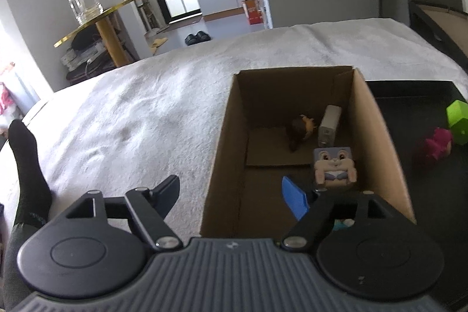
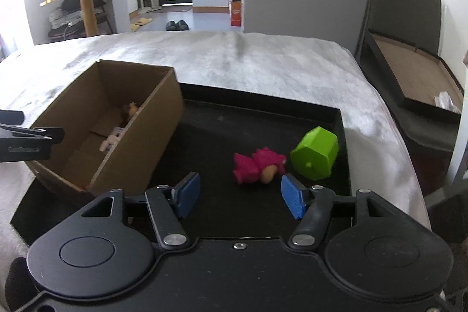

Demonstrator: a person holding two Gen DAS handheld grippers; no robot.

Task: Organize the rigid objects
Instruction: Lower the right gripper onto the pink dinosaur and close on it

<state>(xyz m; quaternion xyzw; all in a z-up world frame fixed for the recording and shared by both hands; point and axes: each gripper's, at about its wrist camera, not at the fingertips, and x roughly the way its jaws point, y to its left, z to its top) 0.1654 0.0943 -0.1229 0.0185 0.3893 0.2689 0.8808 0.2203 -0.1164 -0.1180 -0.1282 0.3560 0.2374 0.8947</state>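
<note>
the left gripper (image 1: pixel 235 195) is wide open w/ nothing between its fingers; it straddles the near left wall of the box (image 1: pixel 222 142), one finger outside over the white cover (image 1: pixel 131 113), the blue-padded one inside. just past that inside finger sits the bunny cube (image 1: pixel 335 165), upright on the box floor, not touching it. farther in are a brown toy (image 1: pixel 301 130) and a grey block (image 1: pixel 329 126) leaning by the right wall. the gripper tips down toward the box. a leg in a black sock (image 1: pixel 27 165) lies on the cover at left. the right gripper (image 2: pixel 238 198) is partly open, empty, tipped down over the black tray (image 2: pixel 263 113). the pink toy (image 2: pixel 257 165) lies on the tray just ahead of the fingers, nearer the right one, not touching. the green pot (image 2: pixel 316 154) lies on its side just right of the pink toy. the box sits w/ one end on the tray's left part.
</note>
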